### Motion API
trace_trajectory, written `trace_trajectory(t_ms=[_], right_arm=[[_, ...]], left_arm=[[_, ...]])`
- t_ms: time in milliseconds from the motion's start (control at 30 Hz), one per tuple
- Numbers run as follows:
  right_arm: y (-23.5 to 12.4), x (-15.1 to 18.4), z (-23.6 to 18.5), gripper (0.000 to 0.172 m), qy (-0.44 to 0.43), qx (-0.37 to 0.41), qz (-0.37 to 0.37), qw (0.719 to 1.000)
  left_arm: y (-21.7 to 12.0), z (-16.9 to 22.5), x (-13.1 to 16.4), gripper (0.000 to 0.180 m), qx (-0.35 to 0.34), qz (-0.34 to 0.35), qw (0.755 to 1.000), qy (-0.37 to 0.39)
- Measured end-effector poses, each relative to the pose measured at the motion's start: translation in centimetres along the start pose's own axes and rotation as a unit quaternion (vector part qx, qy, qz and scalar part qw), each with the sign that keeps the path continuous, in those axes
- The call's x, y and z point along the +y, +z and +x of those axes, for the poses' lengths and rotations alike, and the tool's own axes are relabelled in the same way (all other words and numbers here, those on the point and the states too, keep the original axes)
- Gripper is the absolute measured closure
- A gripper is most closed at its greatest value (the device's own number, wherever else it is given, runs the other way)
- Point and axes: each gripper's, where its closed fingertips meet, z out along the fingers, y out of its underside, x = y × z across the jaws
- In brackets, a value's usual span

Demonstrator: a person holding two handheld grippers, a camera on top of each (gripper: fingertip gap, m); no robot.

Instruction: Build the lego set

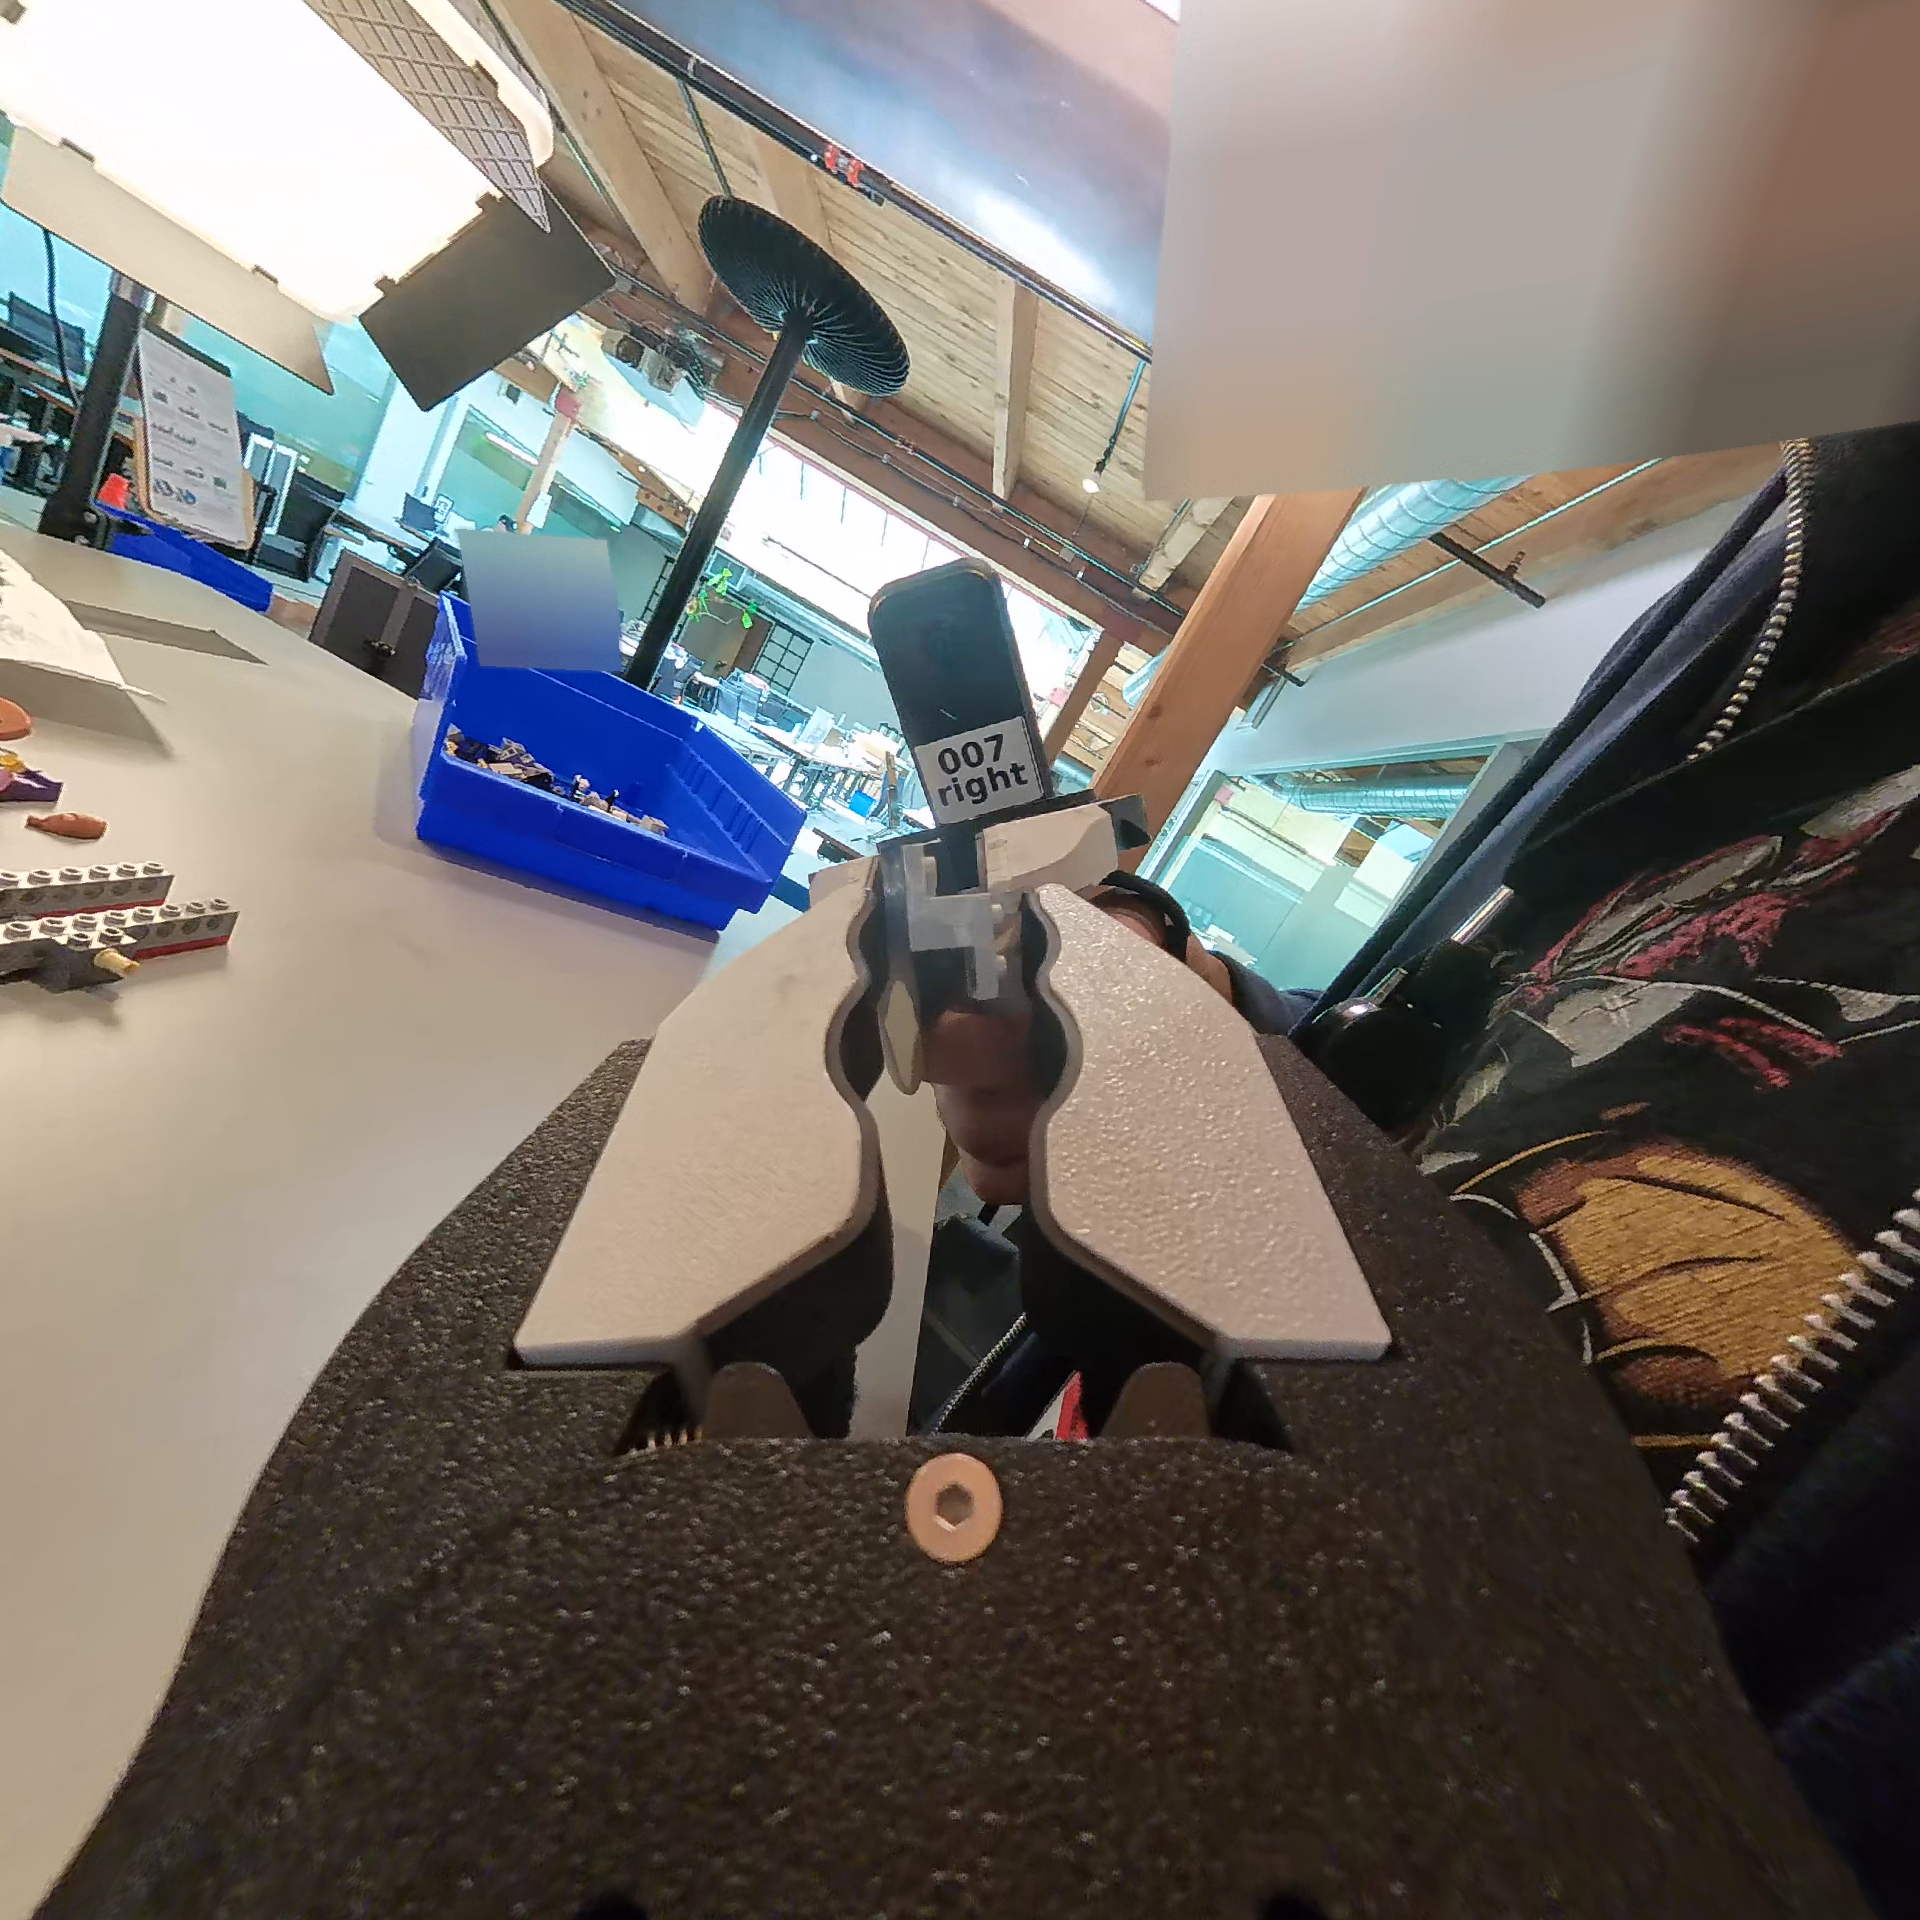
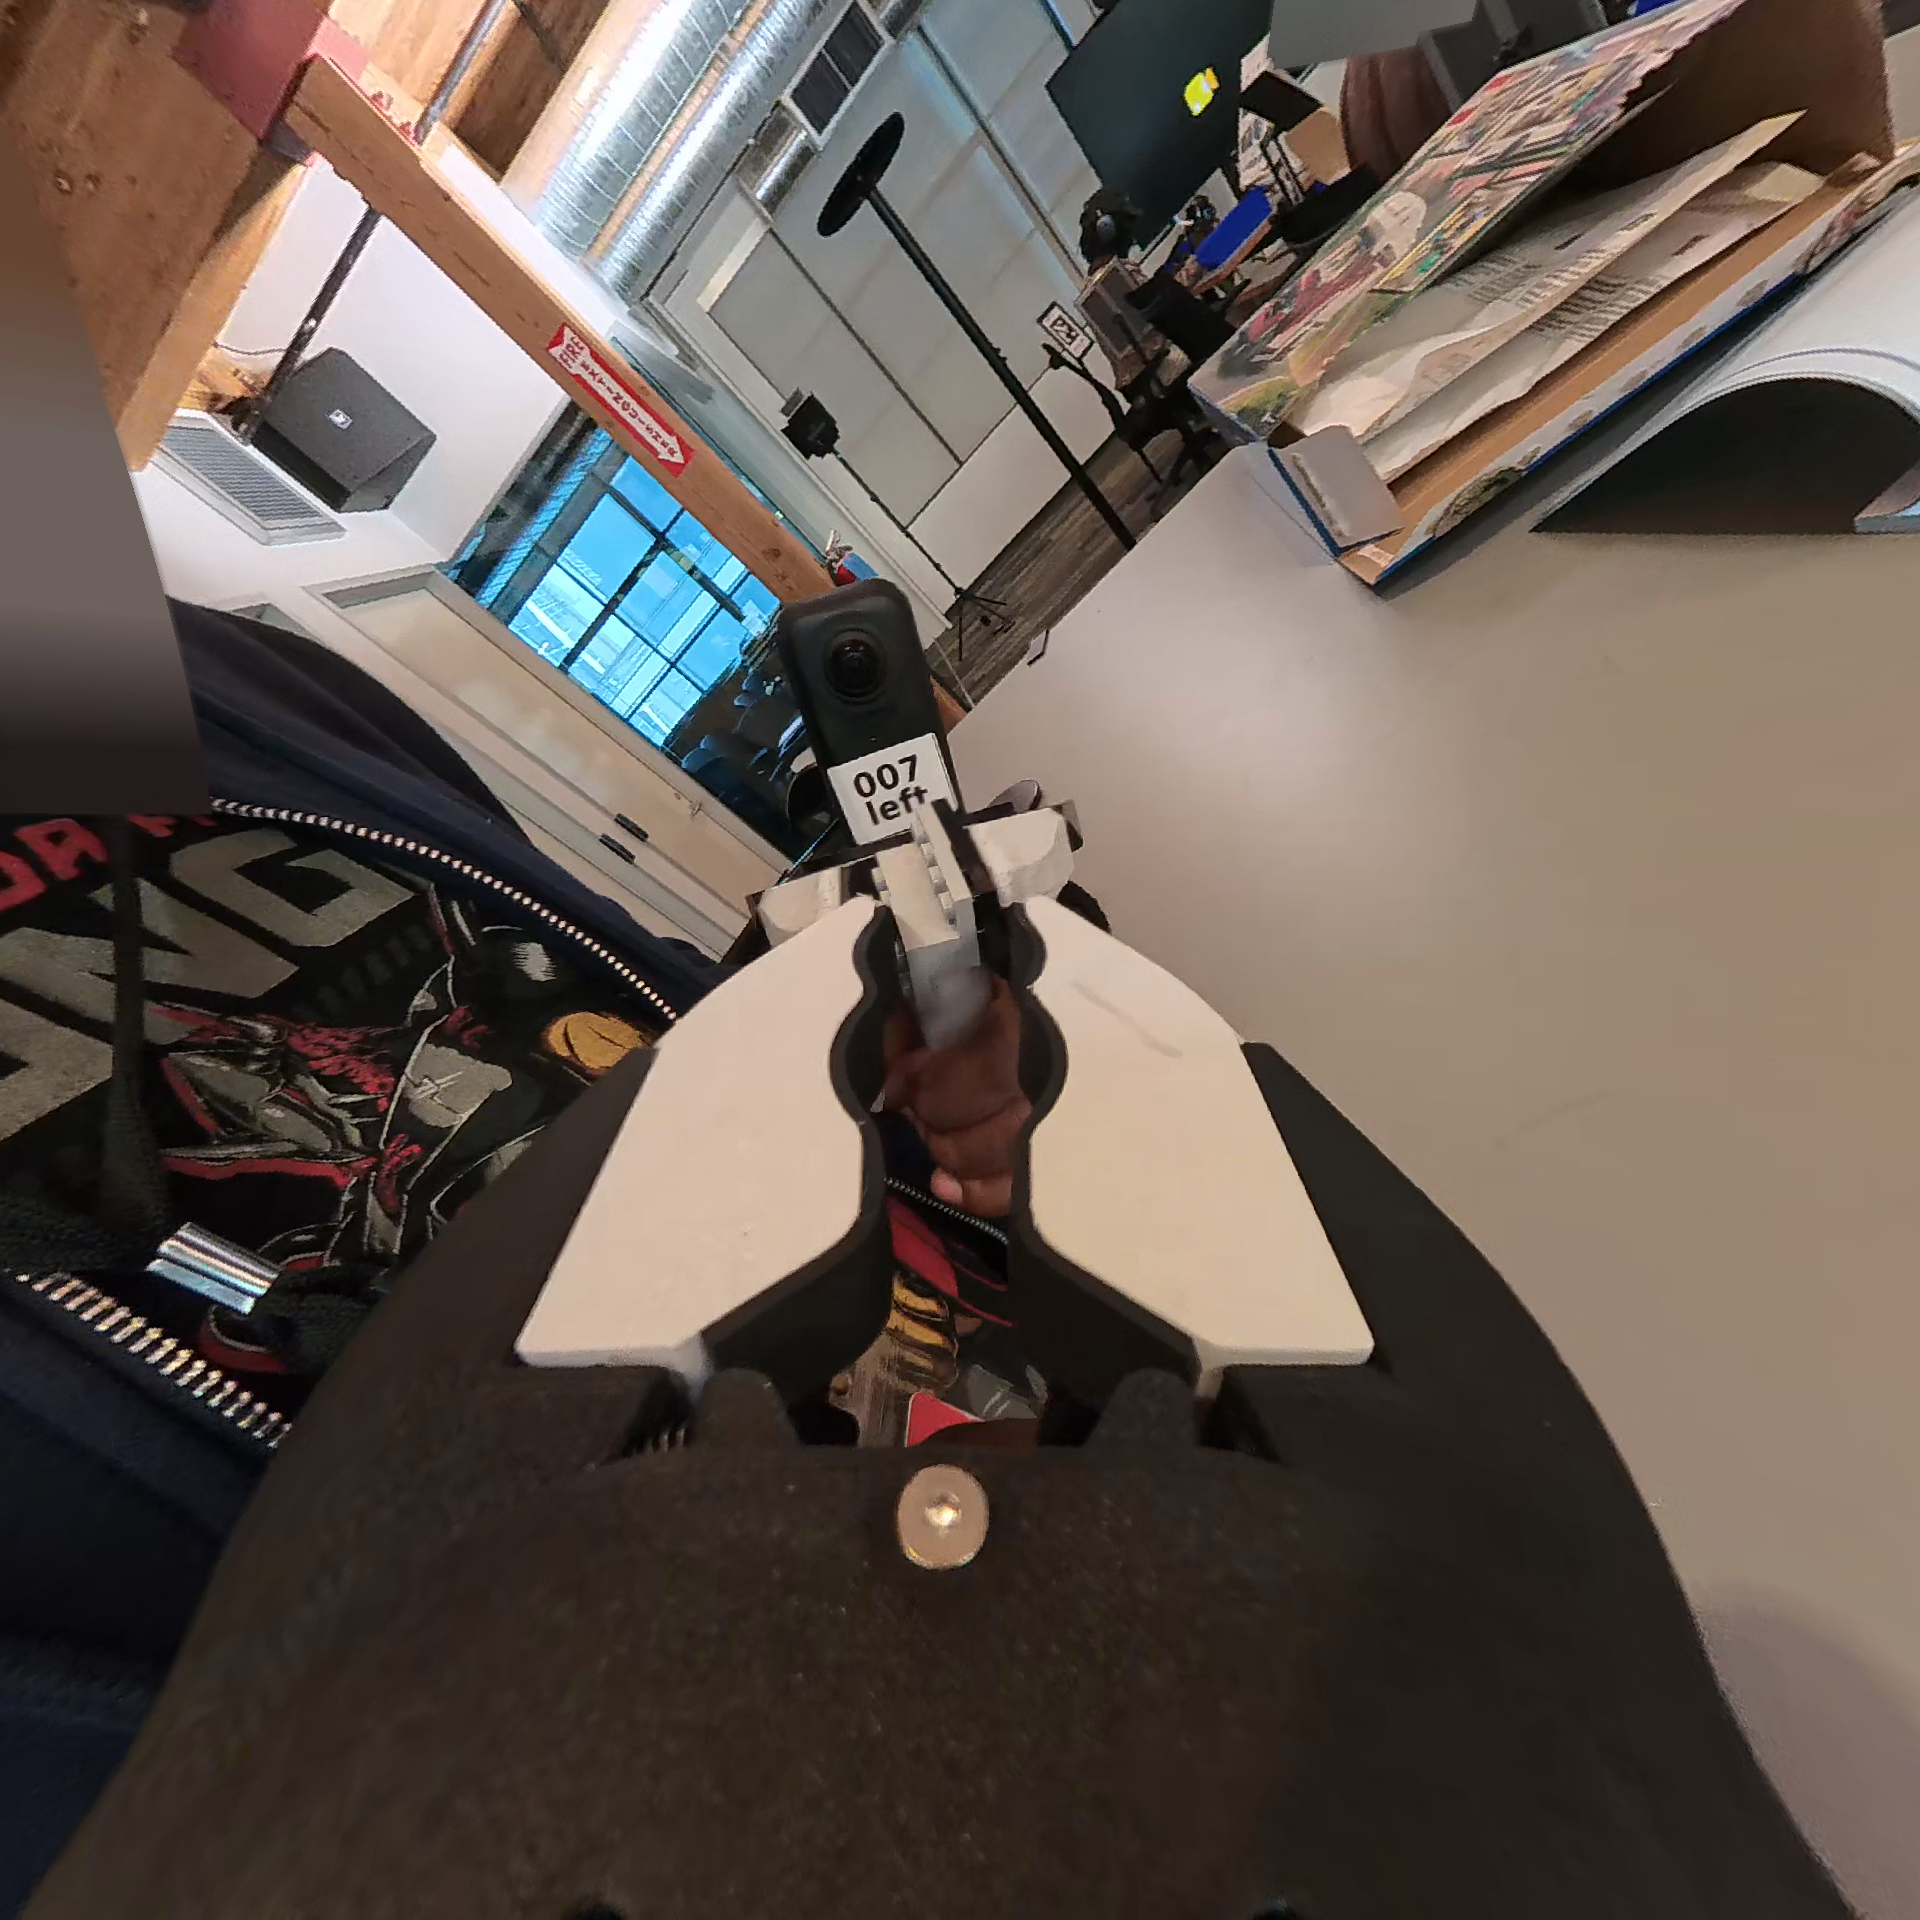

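Between the tips of the left hand-held gripper [image 1: 961,935], we've got a small light-grey toy-brick assembly [image 1: 951,920] pinched from both sides, studs showing along one edge. Face to face with it comes the right hand-held gripper [image 2: 940,935], and its fingers are clamped on the same grey brick piece [image 2: 930,899], so both tools look to have hold of 1 little build, up in the air in front of the person's printed jacket [image 1: 1621,1039].

My read on handling: hard plastic, very light, stiff, a bit slick on its smooth faces. The press-fit joints are the weak point, so a twist could pop it apart. Flat side walls look like the best place to grip, not the studs.

Just beyond each set of tips stands the other tool's black camera [image 2: 862,675], and each carries a white sticker [image 2: 891,790] with printed characters on it.

Further out, left of the left hand-held gripper, the grey desk [image 1: 312,1039] carries 2 long grey studded beams [image 1: 104,914] with red undersides, a small brown piece [image 1: 64,826], and a blue bin [image 1: 613,790] of loose bricks. Far right of the right hand-held gripper lies an open cardboard box [image 2: 1558,312] with colourful printed art, and a red sign with white lettering sits on a wooden beam [image 2: 488,281].
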Motion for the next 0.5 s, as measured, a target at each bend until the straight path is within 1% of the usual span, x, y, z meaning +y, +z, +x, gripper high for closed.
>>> trace_trajectory(t_ms=[100, 233, 367, 500], right_arm=[[0.0, 0.3, -0.1, 0.151, -0.008, 0.006, -0.006, 1.000], [0.2, 0.4, -0.4, 0.151, -0.023, 0.011, -0.011, 1.000], [0.0, 0.3, -0.6, 0.145, -0.039, 0.014, -0.023, 0.999], [-0.2, -0.1, -0.7, 0.149, -0.036, 0.007, -0.021, 0.999]], left_arm=[[-0.2, 0.0, 0.2, 0.156, 0.007, -0.004, 1.000, -0.002], [-0.5, 0.3, 0.0, 0.159, 0.036, 0.018, 0.999, -0.023], [-0.5, 0.8, 0.0, 0.160, 0.044, 0.010, 0.999, -0.008], [-0.7, 1.3, 0.0, 0.160, 0.062, 0.004, 0.998, -0.004]])
